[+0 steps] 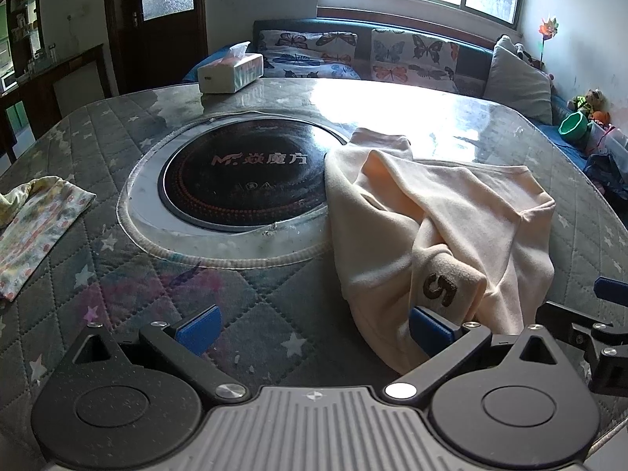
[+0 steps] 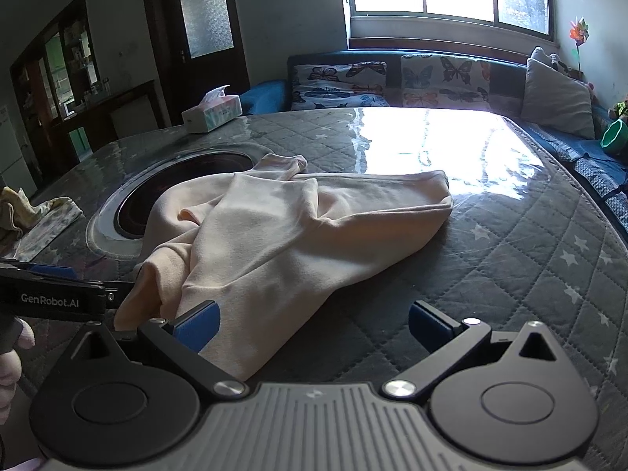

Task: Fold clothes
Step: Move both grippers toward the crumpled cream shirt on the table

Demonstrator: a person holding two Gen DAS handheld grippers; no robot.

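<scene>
The top (image 1: 439, 212), a cream fleece garment with a dark "5" patch (image 1: 440, 289) stitched on one rumpled part, lies in a loose heap on the table (image 1: 251, 306), its left edge draped over the rim of the hob (image 1: 243, 180) set into the middle. The left gripper (image 1: 314, 329) hovers low at the near edge of the heap, jaws spread wide and holding nothing, its right pad just beside the fold with the patch. The right gripper (image 2: 314, 324) is also near the cloth, jaws spread and empty, its left pad touching or just over the near hem.

The step in hand looks like the first one: taking hold and spreading the top flat. It would go best if each gripper pinches a single layer at a hem or shoulder seam, well apart from the other, then lifts and draws outward so the sleeve that lies crossed over the body falls free. Grabbing the bunched middle would likely catch several layers and keep the creases.

The fleece looks soft, thick and matte, so it should hold a pinch well but slump when lifted. The table is covered with a grey quilted cloth with pale stars under a clear glossy sheet, which glares white under the window and probably lets the fabric slide easily. The hob is a smooth black glass disc in a pale ring. A thin flowered cloth (image 1: 35, 223) lies at the far left, and a tissue box (image 1: 230, 67) stands at the far edge.
</scene>
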